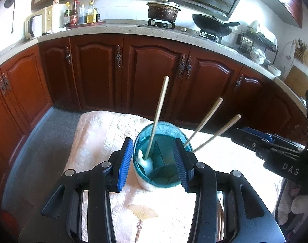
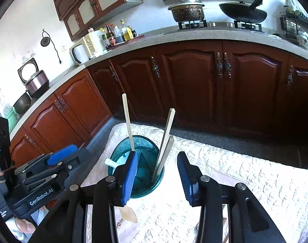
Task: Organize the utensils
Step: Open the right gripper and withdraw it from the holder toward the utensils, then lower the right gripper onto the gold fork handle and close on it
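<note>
A teal utensil holder (image 1: 163, 156) with inner dividers stands on a white embroidered cloth (image 1: 105, 137). Three wooden chopsticks stand in it: one (image 1: 157, 117) on the left side, a pair (image 1: 206, 121) leaning right. A white spoon (image 1: 144, 162) lies inside against the left wall. My left gripper (image 1: 154, 160) is open, its blue pads either side of the holder, empty. In the right wrist view the holder (image 2: 137, 170) sits between and left of my open, empty right gripper (image 2: 158, 174); the chopstick pair (image 2: 164, 145) leans beside it and the spoon handle (image 2: 112, 163) sticks over the rim.
The cloth-covered table (image 2: 245, 172) stands in front of dark red kitchen cabinets (image 1: 154, 70). A stone counter (image 1: 117, 30) behind carries a pot (image 1: 163, 10), a wok (image 1: 212, 25), bottles (image 1: 81, 14) and a dish rack (image 1: 255, 44). The right gripper's body (image 1: 275, 149) shows at the right.
</note>
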Demonstrator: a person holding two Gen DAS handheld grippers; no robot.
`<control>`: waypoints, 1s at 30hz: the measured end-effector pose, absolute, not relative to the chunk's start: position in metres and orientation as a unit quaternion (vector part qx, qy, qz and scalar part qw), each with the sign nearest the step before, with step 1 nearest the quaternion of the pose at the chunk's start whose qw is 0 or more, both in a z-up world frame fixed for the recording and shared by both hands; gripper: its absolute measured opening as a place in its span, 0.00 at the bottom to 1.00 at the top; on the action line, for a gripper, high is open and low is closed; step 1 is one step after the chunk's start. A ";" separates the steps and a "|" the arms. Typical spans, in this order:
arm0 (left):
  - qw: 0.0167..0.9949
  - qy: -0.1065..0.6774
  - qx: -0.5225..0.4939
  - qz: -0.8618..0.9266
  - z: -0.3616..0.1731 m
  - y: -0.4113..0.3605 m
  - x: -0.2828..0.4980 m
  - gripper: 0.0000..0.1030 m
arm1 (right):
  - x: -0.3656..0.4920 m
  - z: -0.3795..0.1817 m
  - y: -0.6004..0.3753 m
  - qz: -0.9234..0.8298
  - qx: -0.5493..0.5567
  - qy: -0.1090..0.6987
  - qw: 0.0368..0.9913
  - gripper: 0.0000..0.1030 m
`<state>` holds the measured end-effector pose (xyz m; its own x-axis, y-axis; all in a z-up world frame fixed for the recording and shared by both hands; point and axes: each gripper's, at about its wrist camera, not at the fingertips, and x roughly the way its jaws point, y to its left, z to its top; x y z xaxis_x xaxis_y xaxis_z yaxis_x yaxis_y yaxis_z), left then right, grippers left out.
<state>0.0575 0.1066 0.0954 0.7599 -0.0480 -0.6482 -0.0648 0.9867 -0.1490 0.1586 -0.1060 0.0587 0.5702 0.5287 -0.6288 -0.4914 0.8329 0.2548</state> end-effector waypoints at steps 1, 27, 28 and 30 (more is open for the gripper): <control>0.935 0.346 -0.081 0.003 0.095 0.105 0.054 0.39 | 0.155 0.059 -0.108 0.287 0.024 0.362 0.887 0.39; 0.914 0.399 -0.052 -0.056 0.042 0.019 -0.006 0.48 | 0.053 -0.004 -0.202 0.175 0.004 0.407 0.897 0.48; 0.913 0.402 -0.045 -0.059 0.039 0.014 -0.007 0.48 | 0.051 -0.006 -0.204 0.171 0.002 0.408 0.897 0.48; 0.910 0.408 -0.040 -0.066 0.034 0.006 -0.008 0.48 | 0.049 -0.015 -0.213 0.157 0.000 0.417 0.895 0.48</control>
<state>-0.0081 0.0064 0.0339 0.6578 -0.1531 -0.7375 0.0881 0.9880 -0.1265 0.0494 -0.2131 -0.0152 0.6026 0.2819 -0.7466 -0.2811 0.9505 0.1320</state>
